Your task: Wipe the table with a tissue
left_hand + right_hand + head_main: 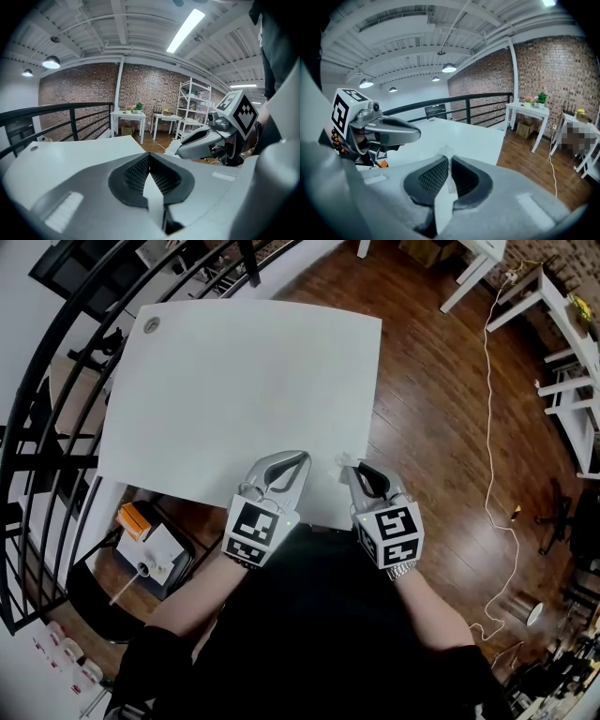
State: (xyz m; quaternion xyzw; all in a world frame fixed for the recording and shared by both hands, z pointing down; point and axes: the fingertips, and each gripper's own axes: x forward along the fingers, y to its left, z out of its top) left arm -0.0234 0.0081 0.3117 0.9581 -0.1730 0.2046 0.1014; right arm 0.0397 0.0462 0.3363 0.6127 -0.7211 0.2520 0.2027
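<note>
The white table stretches ahead of both claws. The left claw, at the table's near edge, is closed on nothing. Just beside it, the right claw pinches a small tissue, which pokes out past its tips.

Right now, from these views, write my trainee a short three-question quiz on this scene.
1. True or false: the left gripper has its jaws wide apart.
2. What is the right gripper clamping? A) a tissue B) a sponge C) nothing
3. Fill in: the table has a plain ____ top.

Key: 1 false, the jaws meet at the tips. 2 A. 3 white.
</note>
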